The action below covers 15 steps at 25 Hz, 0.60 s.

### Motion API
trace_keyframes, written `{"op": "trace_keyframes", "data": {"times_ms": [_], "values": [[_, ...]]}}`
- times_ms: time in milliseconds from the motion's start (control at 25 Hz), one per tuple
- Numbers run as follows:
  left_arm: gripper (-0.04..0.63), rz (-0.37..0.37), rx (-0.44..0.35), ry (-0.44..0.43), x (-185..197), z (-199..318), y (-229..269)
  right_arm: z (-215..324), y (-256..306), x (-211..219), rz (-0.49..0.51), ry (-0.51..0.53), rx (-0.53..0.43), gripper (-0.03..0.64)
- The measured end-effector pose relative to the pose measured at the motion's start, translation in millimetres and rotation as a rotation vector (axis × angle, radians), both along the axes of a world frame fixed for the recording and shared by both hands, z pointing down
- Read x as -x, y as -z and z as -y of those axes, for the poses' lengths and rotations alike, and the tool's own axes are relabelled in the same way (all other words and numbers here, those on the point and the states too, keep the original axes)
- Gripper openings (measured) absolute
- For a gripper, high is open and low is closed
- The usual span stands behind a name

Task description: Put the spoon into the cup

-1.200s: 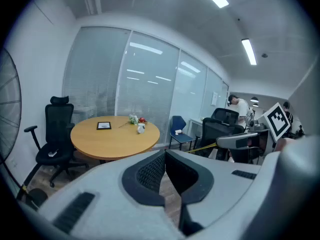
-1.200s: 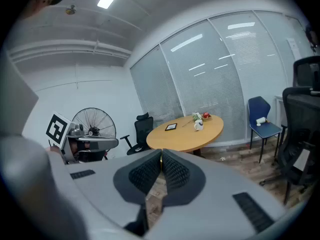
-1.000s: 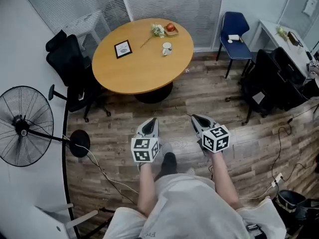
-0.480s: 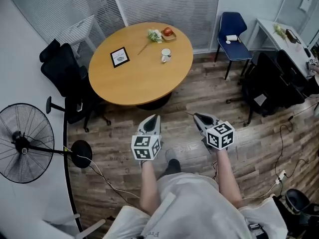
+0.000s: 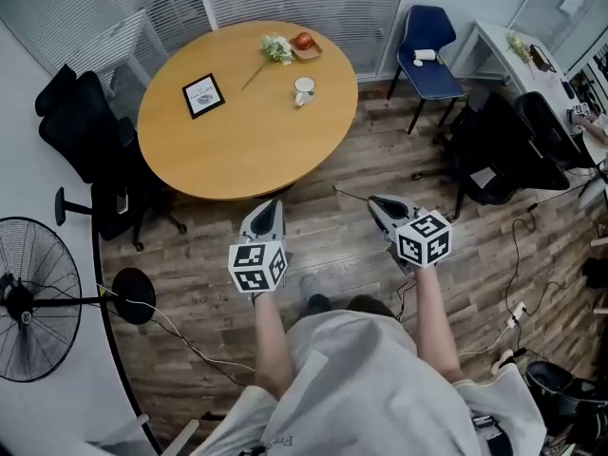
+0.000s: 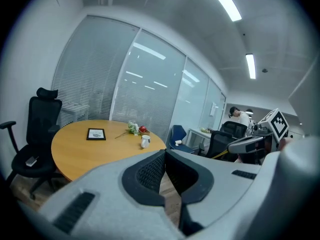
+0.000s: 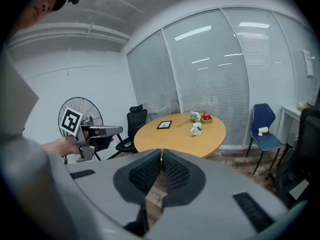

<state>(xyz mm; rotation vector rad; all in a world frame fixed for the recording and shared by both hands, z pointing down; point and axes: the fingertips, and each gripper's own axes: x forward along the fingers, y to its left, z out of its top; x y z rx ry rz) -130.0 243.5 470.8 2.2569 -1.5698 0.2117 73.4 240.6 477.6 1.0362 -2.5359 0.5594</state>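
A white cup [image 5: 304, 89] stands on the round wooden table [image 5: 237, 150] at the far side of the room. The cup [image 6: 145, 142] shows in the left gripper view, and the cup [image 7: 197, 129] also shows in the right gripper view. A thin long thing [image 5: 255, 76] lies left of the cup by the flowers; whether it is the spoon is too small to tell. My left gripper [image 5: 274, 203] and right gripper [image 5: 372, 200] hang over the wooden floor, short of the table. Both are shut with nothing between the jaws.
On the table are a framed picture [image 5: 202, 95], flowers [image 5: 275, 47] and a red apple on a plate [image 5: 304, 42]. Black office chairs [image 5: 85, 131] and a floor fan [image 5: 28, 302] stand left, a blue chair [image 5: 427, 60] and a desk [image 5: 532, 65] right. Cables cross the floor.
The person has stepped toward the table, carrying both grippers forward. In the head view the table has slid left and its near edge is closer to the grippers. Both jaws stayed shut.
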Motion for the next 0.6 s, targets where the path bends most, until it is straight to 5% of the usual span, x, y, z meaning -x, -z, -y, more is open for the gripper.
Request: {"op": "trace_keyframes", "data": {"times_ms": [600], "values": [[0.008, 0.015, 0.029, -0.005, 38, 38, -16, 53, -13, 14, -0.008, -0.039, 0.036, 0.002]]}}
